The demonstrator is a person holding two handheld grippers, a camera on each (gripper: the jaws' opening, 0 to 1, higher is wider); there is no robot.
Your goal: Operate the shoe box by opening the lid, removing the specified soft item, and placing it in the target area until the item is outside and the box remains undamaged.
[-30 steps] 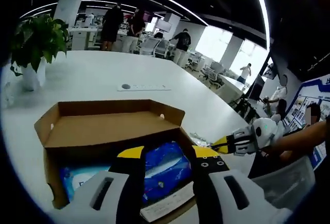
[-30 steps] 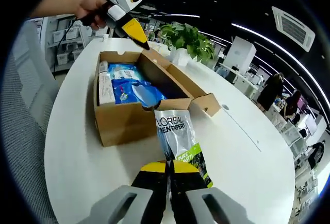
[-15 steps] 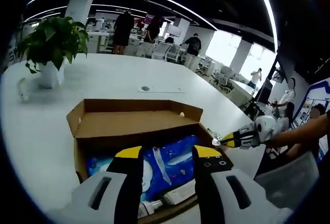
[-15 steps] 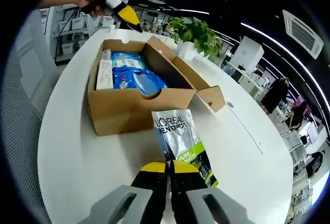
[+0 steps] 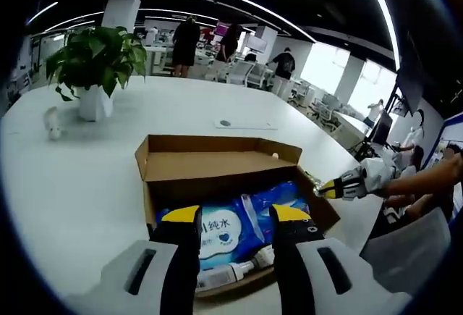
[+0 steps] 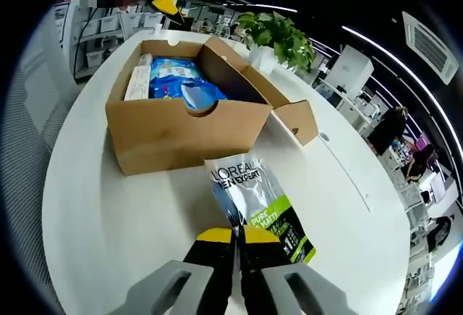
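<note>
The brown shoe box (image 5: 217, 166) stands open on the white table, its lid flap folded back on the far side. Blue wipe packs (image 5: 239, 221) and a white tube (image 5: 231, 275) lie inside. My left gripper (image 5: 235, 217) hovers open over the box's near edge, nothing between its yellow tips. In the right gripper view the box (image 6: 181, 127) sits ahead. A silver and green L'Oreal pouch (image 6: 253, 199) lies outside it on the table, and my right gripper (image 6: 237, 235) is shut on its near edge. The right gripper (image 5: 343, 186) also appears beside the box's right corner.
A potted plant (image 5: 98, 58) stands at the table's far left, a small white object (image 5: 51, 121) beside it. A flat white strip (image 5: 242, 124) lies beyond the box. A grey chair (image 5: 405, 257) is at the right. People stand in the background office.
My right gripper has drawn the pouch back from the box's front wall and lower towards the table. The left gripper's view has shifted, and its jaws stay open.
</note>
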